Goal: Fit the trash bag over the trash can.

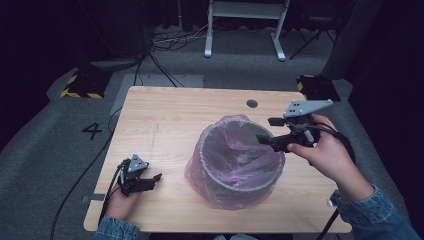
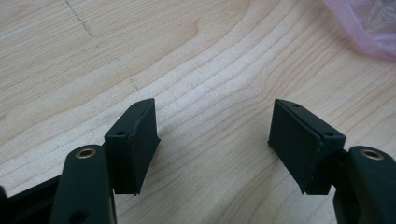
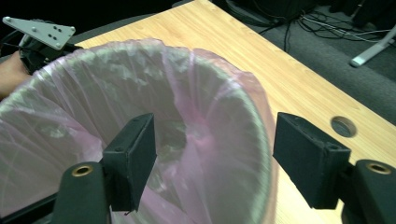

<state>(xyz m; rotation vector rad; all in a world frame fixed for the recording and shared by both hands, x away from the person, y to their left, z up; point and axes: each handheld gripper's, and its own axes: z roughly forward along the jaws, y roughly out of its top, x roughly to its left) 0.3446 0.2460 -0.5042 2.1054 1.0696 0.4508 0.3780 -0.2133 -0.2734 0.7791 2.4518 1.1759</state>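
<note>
Readable marking: a single dark numeral "4" (image 1: 92, 131) on the grey floor (image 1: 40, 150), beyond and to the left of the left tool (image 1: 150, 181), just off the desk (image 1: 165, 115) edge. No other lettering is legible.

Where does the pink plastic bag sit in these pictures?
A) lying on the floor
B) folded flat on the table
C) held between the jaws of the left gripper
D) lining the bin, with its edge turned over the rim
D: the pink bag lines the inside of the bin and drapes down its outer side.
</note>
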